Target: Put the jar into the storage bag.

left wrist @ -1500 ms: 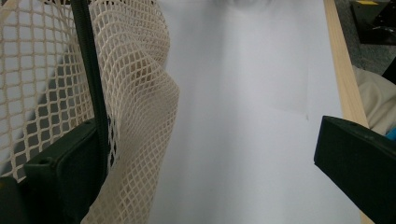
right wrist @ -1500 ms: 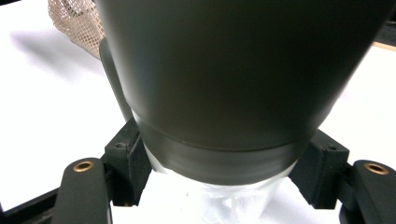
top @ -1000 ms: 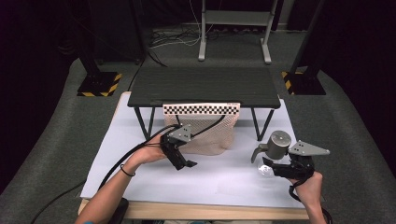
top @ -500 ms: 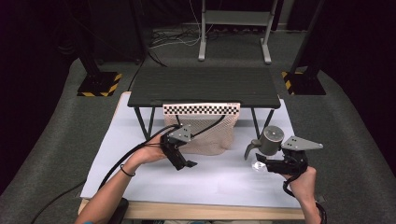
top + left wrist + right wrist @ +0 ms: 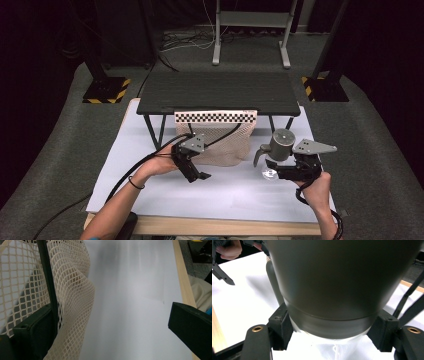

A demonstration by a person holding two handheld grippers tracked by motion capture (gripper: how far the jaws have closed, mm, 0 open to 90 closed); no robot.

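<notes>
Right gripper (image 5: pixel 274 169) grasps grey mug (image 5: pixel 280 145) near tabletop's right edge; left gripper (image 5: pixel 196 172) is released beside net bag (image 5: pixel 222 142).

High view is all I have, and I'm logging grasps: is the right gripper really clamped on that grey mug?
Observer: Yes. In the right gripper view both jaws press the grey mug near its base.
Operator: And the left gripper?
Observer: Its jaws stand wide apart; the mesh bag drapes over one jaw, with nothing pinched between them.
Operator: Anything between those jaws?
Observer: Bare white table, with its wooden edge beyond.
</notes>
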